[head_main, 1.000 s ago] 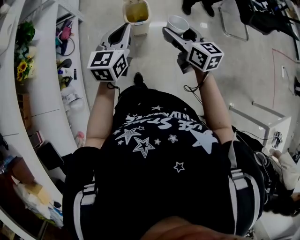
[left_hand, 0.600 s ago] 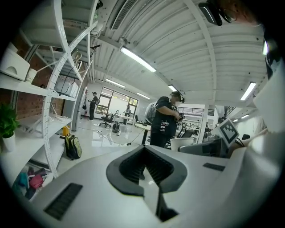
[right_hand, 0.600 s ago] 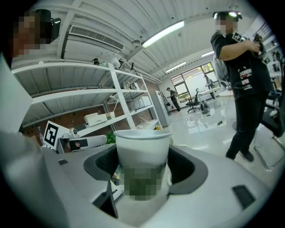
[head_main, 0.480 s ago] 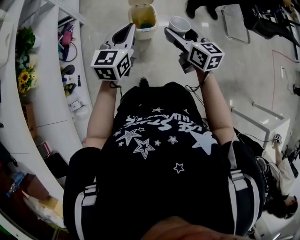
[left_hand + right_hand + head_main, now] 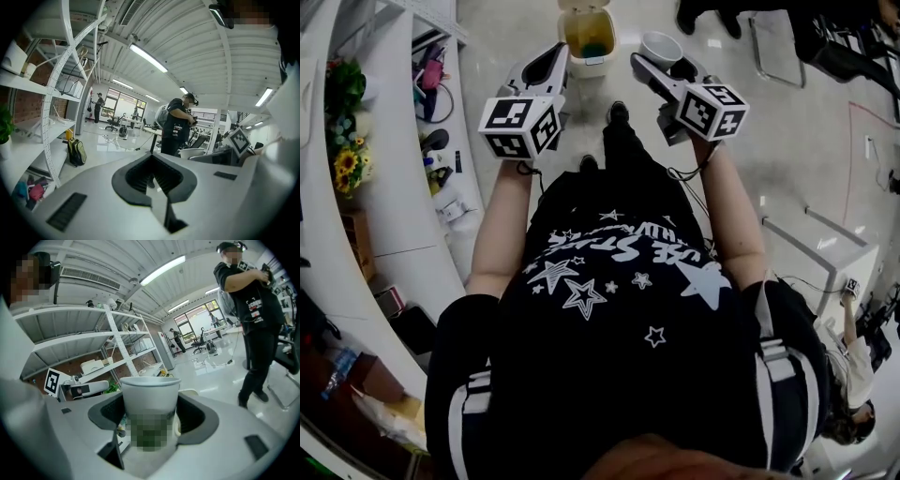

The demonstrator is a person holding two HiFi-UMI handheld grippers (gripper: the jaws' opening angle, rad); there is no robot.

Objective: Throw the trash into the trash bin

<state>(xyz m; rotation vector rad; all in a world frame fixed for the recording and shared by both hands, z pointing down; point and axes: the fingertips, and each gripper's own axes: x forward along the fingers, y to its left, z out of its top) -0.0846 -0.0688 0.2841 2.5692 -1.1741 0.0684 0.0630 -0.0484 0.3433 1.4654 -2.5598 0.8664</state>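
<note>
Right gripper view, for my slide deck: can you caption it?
Right gripper grips an upright white paper cup between its jaws, white shelving behind.

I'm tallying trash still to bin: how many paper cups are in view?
1: a white paper cup upright in the right gripper's jaws, near the open trash bin. Others may be hidden inside it.

There is one trash bin (image 5: 588,36). Just right of it is one paper cup (image 5: 659,44). Two grippers flank the bin, the left gripper (image 5: 555,52) on its left and the right gripper (image 5: 666,59) on its right, each carrying one marker cube (image 5: 517,127).
</note>
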